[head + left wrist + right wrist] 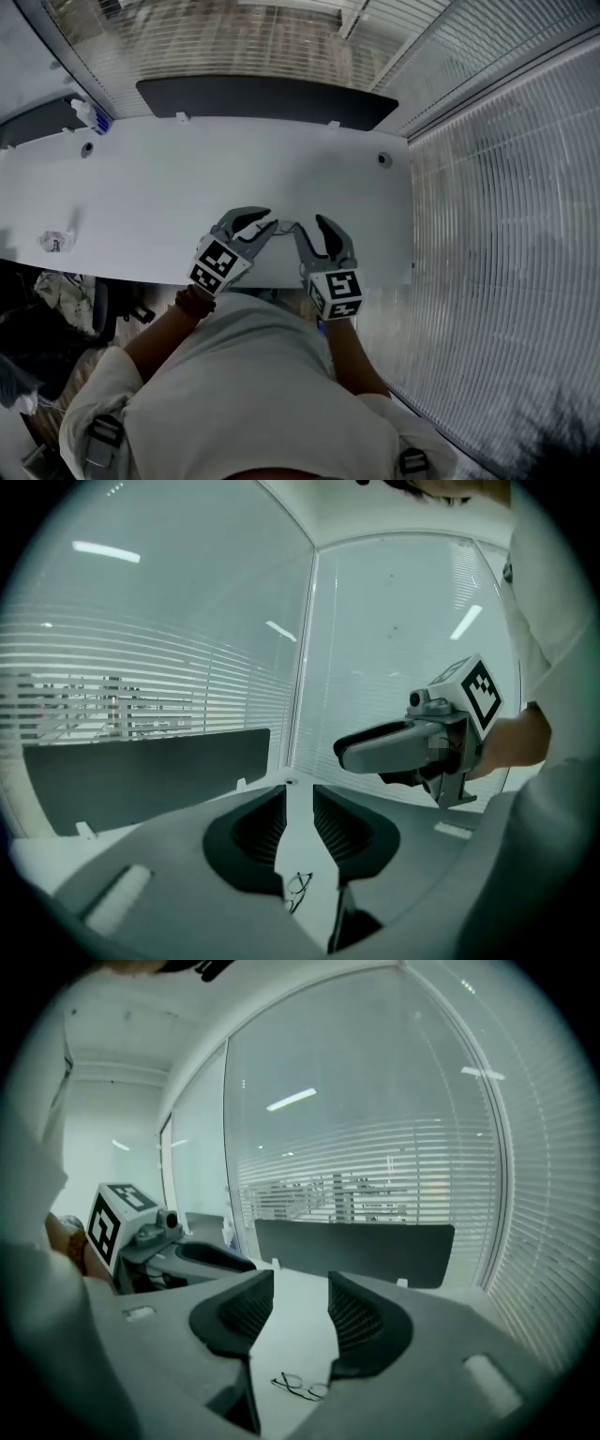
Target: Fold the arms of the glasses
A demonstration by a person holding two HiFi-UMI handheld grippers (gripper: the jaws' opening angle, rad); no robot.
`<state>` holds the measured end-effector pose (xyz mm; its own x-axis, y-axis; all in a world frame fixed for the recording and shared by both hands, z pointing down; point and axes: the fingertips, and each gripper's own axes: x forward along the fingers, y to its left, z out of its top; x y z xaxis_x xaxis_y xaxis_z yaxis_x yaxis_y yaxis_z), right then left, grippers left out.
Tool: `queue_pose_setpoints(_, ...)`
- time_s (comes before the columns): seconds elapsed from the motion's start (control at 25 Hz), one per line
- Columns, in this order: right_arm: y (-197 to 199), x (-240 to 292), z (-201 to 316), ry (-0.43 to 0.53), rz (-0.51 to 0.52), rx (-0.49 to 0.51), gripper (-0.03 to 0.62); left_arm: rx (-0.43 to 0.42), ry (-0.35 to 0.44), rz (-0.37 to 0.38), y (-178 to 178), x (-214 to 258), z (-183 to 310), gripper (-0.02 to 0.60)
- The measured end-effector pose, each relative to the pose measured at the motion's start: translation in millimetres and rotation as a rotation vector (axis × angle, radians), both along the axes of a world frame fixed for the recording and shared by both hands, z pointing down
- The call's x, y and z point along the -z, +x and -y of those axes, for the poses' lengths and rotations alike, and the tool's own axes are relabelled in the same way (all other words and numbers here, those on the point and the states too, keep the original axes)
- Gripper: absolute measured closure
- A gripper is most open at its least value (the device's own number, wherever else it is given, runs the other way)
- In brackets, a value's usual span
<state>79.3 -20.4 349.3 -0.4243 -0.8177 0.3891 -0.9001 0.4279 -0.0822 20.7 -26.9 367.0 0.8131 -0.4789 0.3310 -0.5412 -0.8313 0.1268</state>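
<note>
While both tools hang above it, the glasses (302, 1387) lie flat on the white table (141, 187) near its front edge, and nothing touches them. Their arms are too small to tell whether they are folded or spread. In the right gripper view the glasses show at six o'clock, below the gap between the jaws. The left gripper view shows them at six o'clock as well.

The left tool (267, 223) has its jaws parted by a narrow gap, with nothing between the pads. The right tool (309, 225) is spread a little wider and is also empty.

In the head view both tools are held in front of the chest, pointing forward and slightly down, with their tips leaning toward each other. The left marker cube sits at seven o'clock from the glasses and the right cube at five o'clock. The left hand (195, 300) and right hand (511, 744) grip the tools from behind, forearms raised from the torso.

A dark divider (262, 98) runs along the table's far edge at twelve o'clock. A crumpled wrapper (54, 241) lies well apart at nine o'clock.
</note>
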Motion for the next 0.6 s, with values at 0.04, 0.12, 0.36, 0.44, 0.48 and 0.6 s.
queue_pose_setpoints(0.04, -5.1, 12.7, 0.3, 0.021, 0.014, 0.009, 0.414, 0.002, -0.008, -0.019, -0.3, 8.0, -2.3, 0.486)
queue_pose_setpoints(0.12, -14.1, 35.3, -1.7, 0.061, 0.035, 0.028, 0.414, 0.007, -0.009, -0.055, -2.0, 23.7, -7.5, 0.486)
queue_pose_setpoints(0.36, -26.8, 78.4, -16.4, 0.146, 0.103, 0.067, 0.419, 0.011, 0.006, -0.169, -1.1, 71.8, -22.5, 0.506)
queue_pose_setpoints(0.44, -29.3, 88.7, -19.4, 0.173, 0.112, 0.080, 0.433, 0.006, 0.027, -0.189, -0.3, 85.3, -23.4, 0.514)
queue_pose_setpoints(0.48, -30.1, 92.2, -21.2, 0.181, 0.120, 0.087, 0.436, 0.004, 0.034, -0.198, 0.2, 89.8, -24.1, 0.515)
queue_pose_setpoints(0.6, -33.0, 98.5, -27.7, 0.202, 0.163, 0.110, 0.465, 0.005, 0.042, -0.221, -0.5, 98.1, -28.1, 0.528)
